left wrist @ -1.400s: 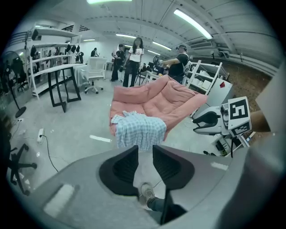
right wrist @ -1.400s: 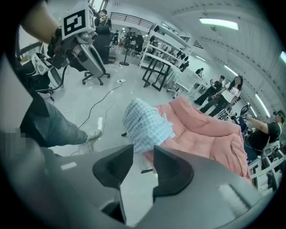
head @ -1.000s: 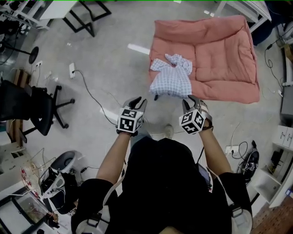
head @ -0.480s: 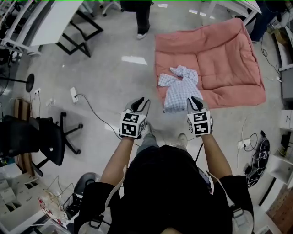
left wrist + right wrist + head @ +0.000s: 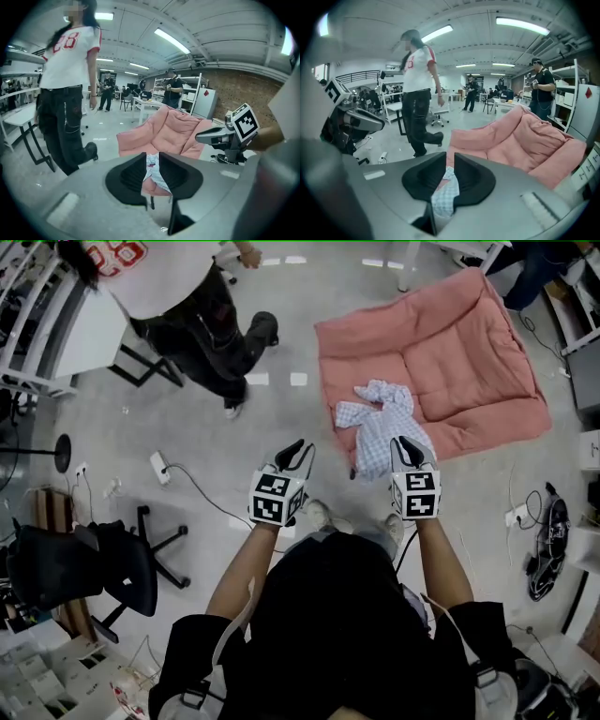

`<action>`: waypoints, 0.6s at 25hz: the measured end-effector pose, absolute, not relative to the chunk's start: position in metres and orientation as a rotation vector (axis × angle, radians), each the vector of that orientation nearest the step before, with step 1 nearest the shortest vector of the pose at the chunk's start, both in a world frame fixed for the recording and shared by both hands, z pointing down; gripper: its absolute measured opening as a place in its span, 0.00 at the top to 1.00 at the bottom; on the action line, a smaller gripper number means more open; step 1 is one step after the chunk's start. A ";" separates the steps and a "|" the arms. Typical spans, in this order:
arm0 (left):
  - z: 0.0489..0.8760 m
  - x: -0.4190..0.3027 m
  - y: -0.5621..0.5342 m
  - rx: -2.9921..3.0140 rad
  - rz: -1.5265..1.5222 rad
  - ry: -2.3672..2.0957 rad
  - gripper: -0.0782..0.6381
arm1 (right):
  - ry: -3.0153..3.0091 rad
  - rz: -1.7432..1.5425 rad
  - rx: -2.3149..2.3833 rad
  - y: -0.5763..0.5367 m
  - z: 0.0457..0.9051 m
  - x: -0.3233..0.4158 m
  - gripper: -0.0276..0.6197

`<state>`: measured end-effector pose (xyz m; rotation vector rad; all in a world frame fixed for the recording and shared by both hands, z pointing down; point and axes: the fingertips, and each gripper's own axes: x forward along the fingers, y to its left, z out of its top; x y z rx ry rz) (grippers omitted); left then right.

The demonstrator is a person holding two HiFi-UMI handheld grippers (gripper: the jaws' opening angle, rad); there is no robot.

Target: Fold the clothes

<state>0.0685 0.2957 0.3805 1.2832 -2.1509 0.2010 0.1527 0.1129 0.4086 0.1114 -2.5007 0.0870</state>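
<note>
Presently no fold has been started. The checked shirt (image 5: 382, 427) lies crumpled on the pink cushion (image 5: 469, 362), in its near-left part, with one end at the cushion's near edge. In my judgement the step in hand is the reach toward the garment, ahead of any pick-up.

Left tongs (image 5: 300, 450): held up short of the cushion's near edge, jaws a narrow slit apart and pinching nothing (the shirt shows through the slit but lies well beyond, on the cushion).

Right tongs (image 5: 404, 443): beside the left pair, at the same edge. The jaws have just been closing and now stand at a narrow slit. Checked cloth shows through that gap, yet the head view places the shirt down on the cushion with the tongs well above it, so no grip is recorded.

Orientation: the shirt's long axis runs from the cushion's near edge toward its middle. The bunched end (collar and sleeves, apparently) points to the middle, and one sleeve trails toward the cushion's left edge.

Next move, as I judge it: spread both tongs wider, lower them to the end at the near edge, pinch a corner with each, and draw the shirt flat on the cushion before folding.
</note>
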 end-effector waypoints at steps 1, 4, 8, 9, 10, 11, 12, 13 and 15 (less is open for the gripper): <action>0.380 0.067 0.294 1.296 0.198 -2.147 0.76 | -2.502 0.096 0.133 0.112 0.407 0.153 0.87; 0.378 0.068 0.286 1.318 0.194 -2.141 0.76 | -2.508 0.104 0.163 0.105 0.400 0.155 0.87; 0.379 0.073 0.266 1.315 0.175 -2.147 0.76 | -2.525 0.091 0.160 0.086 0.392 0.159 0.87; 0.380 0.071 0.259 1.312 0.170 -2.150 0.76 | -2.529 0.090 0.156 0.080 0.391 0.157 0.87; 0.381 0.068 0.251 1.307 0.166 -2.151 0.76 | -2.531 0.090 0.151 0.073 0.390 0.154 0.87; 0.382 0.066 0.244 1.302 0.163 -2.150 0.76 | -2.529 0.090 0.145 0.067 0.391 0.152 0.87; 0.383 0.064 0.236 1.297 0.160 -2.148 0.76 | -2.526 0.091 0.139 0.060 0.393 0.150 0.87; 0.384 0.062 0.228 1.295 0.160 -2.149 0.76 | -2.523 0.092 0.135 0.052 0.394 0.148 0.87; 0.385 0.057 0.212 1.292 0.165 -2.154 0.76 | -2.521 0.090 0.130 0.034 0.394 0.145 0.87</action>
